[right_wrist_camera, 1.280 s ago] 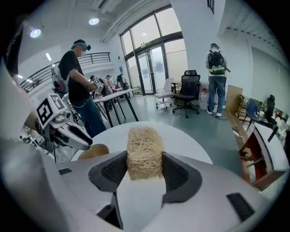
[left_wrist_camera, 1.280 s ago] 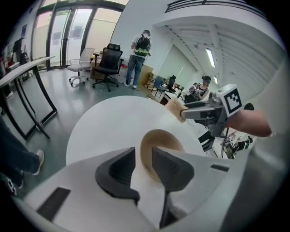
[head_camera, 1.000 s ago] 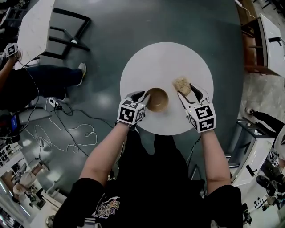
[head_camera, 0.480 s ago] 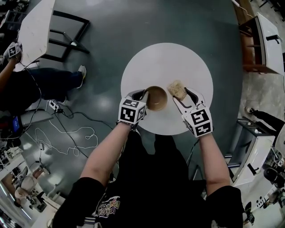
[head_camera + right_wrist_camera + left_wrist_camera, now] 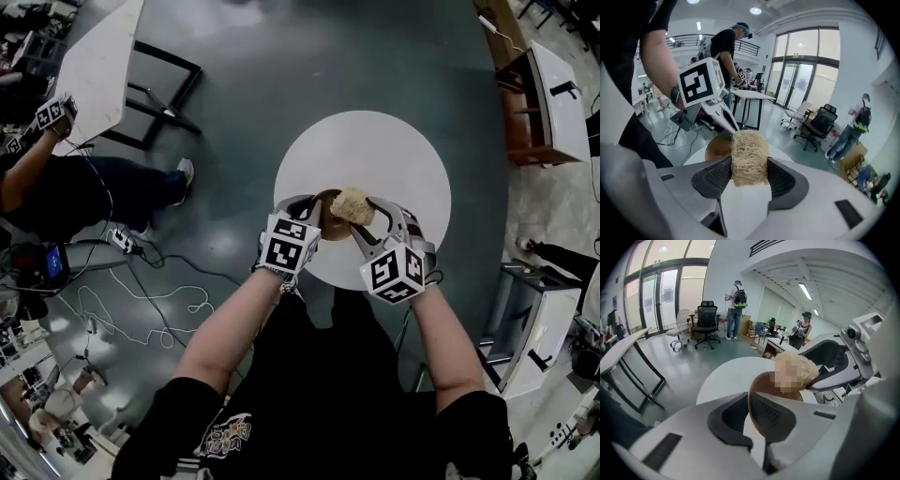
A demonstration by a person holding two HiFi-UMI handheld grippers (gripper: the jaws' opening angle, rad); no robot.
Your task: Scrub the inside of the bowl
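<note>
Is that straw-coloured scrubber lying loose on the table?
No, the right gripper has the scrubber clamped between its jaws.

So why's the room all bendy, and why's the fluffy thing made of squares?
Left gripper view: a wide-angle lens curves the walls and blackens the corners, and a mosaic patch added afterwards covers the tan fibrous scrubber. Right gripper view: same bending, but the scrubber shows sharp. Head view: the floor bulges round the white round table.

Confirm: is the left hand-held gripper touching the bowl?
Touching. In the left gripper view the left hand-held gripper, its jaws having just closed, pinches the bowl by its rim.
</note>
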